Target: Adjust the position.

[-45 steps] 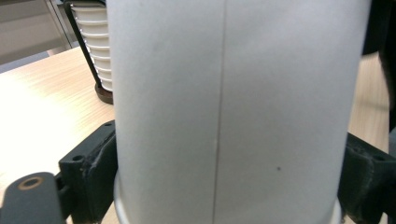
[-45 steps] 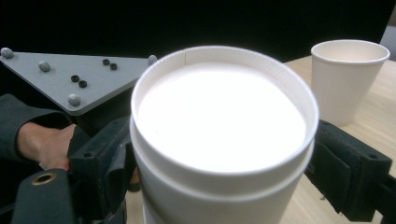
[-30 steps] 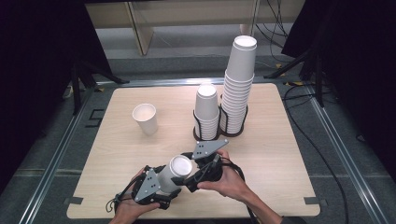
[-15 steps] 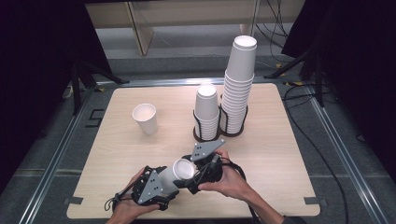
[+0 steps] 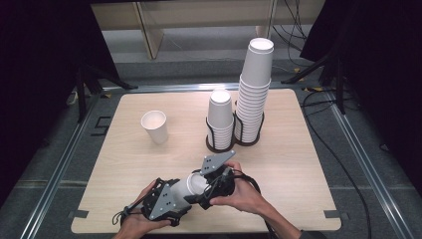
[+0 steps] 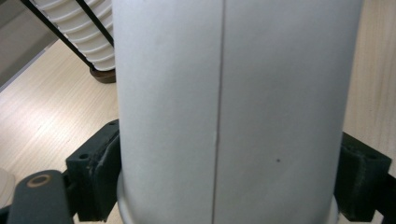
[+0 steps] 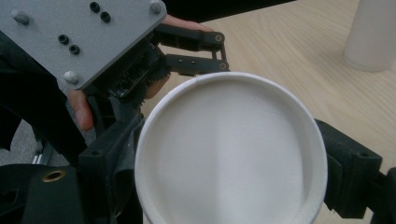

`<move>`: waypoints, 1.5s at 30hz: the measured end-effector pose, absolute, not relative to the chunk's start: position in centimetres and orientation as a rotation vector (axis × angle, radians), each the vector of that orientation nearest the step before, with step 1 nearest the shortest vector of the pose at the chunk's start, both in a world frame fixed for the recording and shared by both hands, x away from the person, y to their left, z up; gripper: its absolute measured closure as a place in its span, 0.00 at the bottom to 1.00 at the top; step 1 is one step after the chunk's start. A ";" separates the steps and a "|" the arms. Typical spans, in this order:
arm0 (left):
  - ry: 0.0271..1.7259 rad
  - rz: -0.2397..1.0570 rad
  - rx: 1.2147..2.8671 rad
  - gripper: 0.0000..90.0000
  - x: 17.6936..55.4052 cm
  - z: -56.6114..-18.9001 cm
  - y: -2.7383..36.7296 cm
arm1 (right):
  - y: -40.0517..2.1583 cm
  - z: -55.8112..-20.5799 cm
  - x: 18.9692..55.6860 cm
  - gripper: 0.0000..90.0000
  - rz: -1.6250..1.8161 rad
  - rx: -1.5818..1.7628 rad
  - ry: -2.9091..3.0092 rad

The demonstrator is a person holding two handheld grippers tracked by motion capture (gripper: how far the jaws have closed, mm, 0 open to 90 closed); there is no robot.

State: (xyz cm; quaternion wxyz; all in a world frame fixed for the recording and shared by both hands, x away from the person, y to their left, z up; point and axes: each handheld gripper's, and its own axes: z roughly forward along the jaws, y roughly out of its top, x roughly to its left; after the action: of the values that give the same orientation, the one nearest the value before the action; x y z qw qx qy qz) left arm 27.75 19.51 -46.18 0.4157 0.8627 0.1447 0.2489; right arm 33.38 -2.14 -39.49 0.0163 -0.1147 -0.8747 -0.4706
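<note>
A cup point(image 5: 195, 184) is held level above the table's point(image 5: 298, 164) near edge, clamped by both grippers: left gripper point(image 5: 175, 198) round its base, right gripper point(image 5: 209, 191) at its rim, presumably for handover.

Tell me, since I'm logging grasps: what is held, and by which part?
A paper cup: the left gripper clamps its side wall, the right gripper its rim end.

No readable text, label, brand, number or sign anywhere.
</note>
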 end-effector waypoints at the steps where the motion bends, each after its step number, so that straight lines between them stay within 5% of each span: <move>1: 0.362 0.625 2.168 0.15 27.7 -46.2 19.5 | -2.2 -39.5 33.4 0.23 -1.460 -0.356 -2.721; 19: 0.375 0.576 2.015 0.05 28.1 -46.1 20.3 | -3.3 -39.0 34.4 0.27 -1.526 -0.414 -2.610; 32: 0.399 0.588 1.781 0.05 28.0 -45.4 21.1 | -5.0 -38.9 35.6 0.27 -1.639 -0.525 -2.385; 45: 0.378 0.589 1.716 0.05 27.6 -45.0 21.3 | -5.2 -39.1 35.9 0.27 -1.672 -0.530 -2.222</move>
State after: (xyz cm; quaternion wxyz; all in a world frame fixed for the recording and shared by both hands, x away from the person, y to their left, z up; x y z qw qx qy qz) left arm 27.64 21.30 -44.96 0.6007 0.7403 0.1629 0.2541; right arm 35.91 -5.25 -39.09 0.1546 -0.1850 -0.7754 -0.5836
